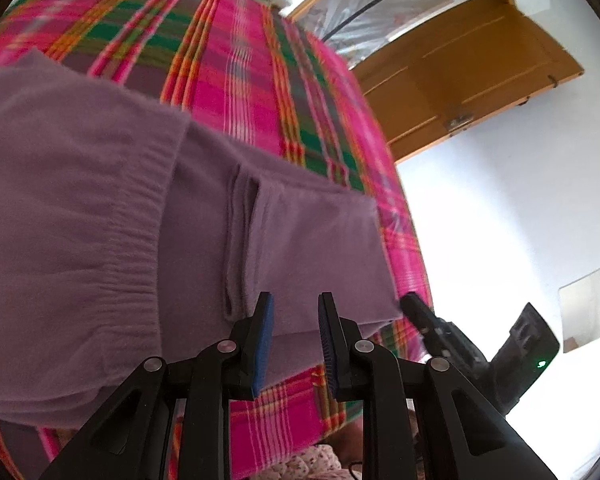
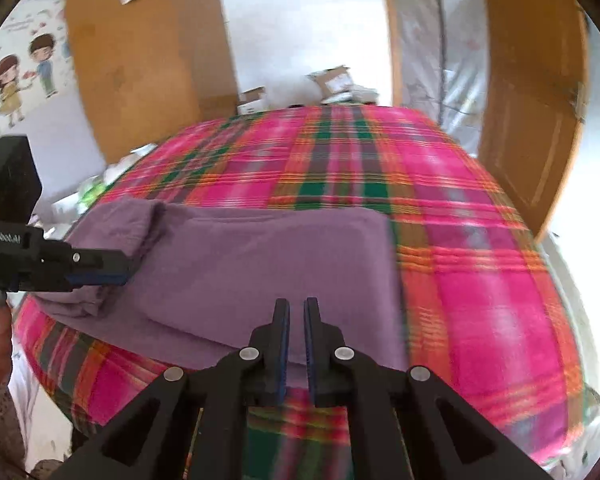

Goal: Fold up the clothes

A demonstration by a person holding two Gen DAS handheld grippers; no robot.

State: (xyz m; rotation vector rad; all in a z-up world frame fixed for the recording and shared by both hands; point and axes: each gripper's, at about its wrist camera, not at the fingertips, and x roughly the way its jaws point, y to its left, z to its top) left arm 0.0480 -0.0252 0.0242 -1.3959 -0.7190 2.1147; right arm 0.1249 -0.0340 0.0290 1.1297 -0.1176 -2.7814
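Patience helps: your left tongs [image 1: 294, 314] gape empty, right tongs [image 2: 296, 318] nearly closed, empty, over the purple sweater's [image 2: 260, 264] lower-centre edge; grip both layers.

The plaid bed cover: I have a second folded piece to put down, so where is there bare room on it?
The widest bare stretch of the plaid cover lies right of the purple garment, toward the wooden door. Another bare band runs beyond the garment, up to the boxes at the far edge. The near-left edge is crowded: garment folds, left tongs and right tongs.
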